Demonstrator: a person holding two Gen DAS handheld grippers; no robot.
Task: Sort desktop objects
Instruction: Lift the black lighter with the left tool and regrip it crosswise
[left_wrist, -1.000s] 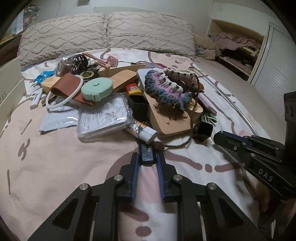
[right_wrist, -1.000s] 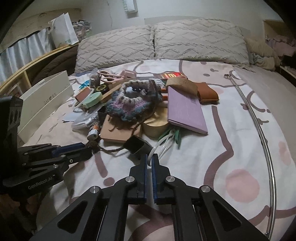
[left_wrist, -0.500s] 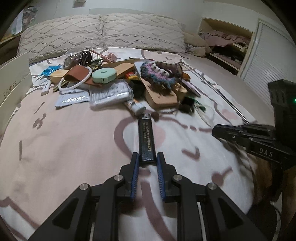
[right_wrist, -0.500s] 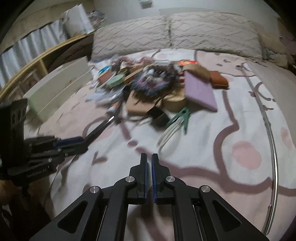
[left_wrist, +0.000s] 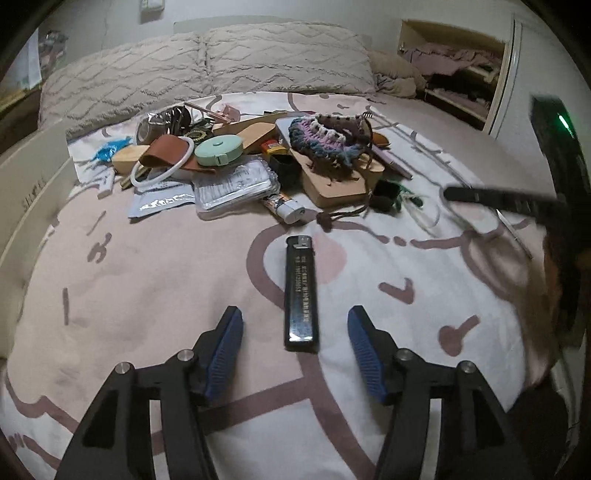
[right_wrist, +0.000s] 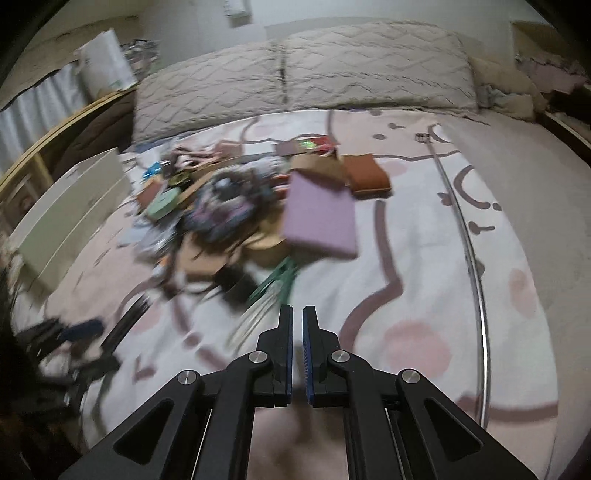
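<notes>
We have just let go of the black lighter (left_wrist: 301, 293). Half a second ago our left tool (left_wrist: 295, 343) was clamped on its near end; its jaws have just been opening, and now the blue pads (left_wrist: 225, 350) stand apart on either side of the lighter without touching it. The lighter lies flat on the bed (left_wrist: 147, 280), lengthwise along the line the left tool points, its metal head at the far end and its base still between the tips. It sits well short of the heap of desktop things (left_wrist: 258, 162), which lies farther ahead of the tool near the pillows (left_wrist: 207, 62); a second ago it was still at the near edge of that heap.

We read this as one item pulled out and set in its own spot on open bedding, so the sorting has barely begun: the mint tape measure (left_wrist: 218, 149), the crocheted pouch (left_wrist: 325, 138), the white tube (left_wrist: 286, 208) and the rest are still jumbled together.

Our right tool (right_wrist: 297, 328) is closed on nothing, pads nearly touching. Its view is smeared with motion, and it points toward the near side of the heap, where the green-handled item (right_wrist: 277, 280) and the purple notebook (right_wrist: 319, 218) lie ahead of it. It has come nearer to them than a moment ago, so we judge it is going for the next pick.
</notes>
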